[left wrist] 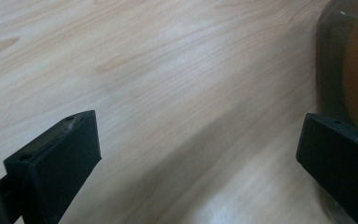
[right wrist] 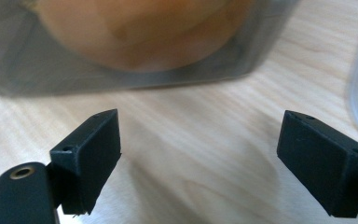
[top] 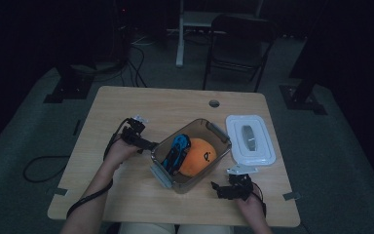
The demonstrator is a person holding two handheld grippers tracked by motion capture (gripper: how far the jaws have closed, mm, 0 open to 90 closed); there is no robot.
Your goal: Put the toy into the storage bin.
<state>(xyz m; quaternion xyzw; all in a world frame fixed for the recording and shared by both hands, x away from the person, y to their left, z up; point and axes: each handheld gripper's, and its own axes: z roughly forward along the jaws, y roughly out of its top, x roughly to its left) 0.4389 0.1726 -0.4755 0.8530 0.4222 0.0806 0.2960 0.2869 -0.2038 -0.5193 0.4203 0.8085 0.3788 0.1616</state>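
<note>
On a wooden table (top: 126, 105), the left gripper (top: 145, 144) rests beside the left wall of a clear container (top: 209, 130), jaws wide and empty. The container sits mid-table, its long axis angled from near-left to far-right, holding a blue tool (top: 176, 151) and an orange ball (top: 198, 156). The right gripper (top: 220, 190), likewise spread and empty, waits near its front corner, probably to steady it. The white lid (top: 251, 139) lies rightmost.
</note>
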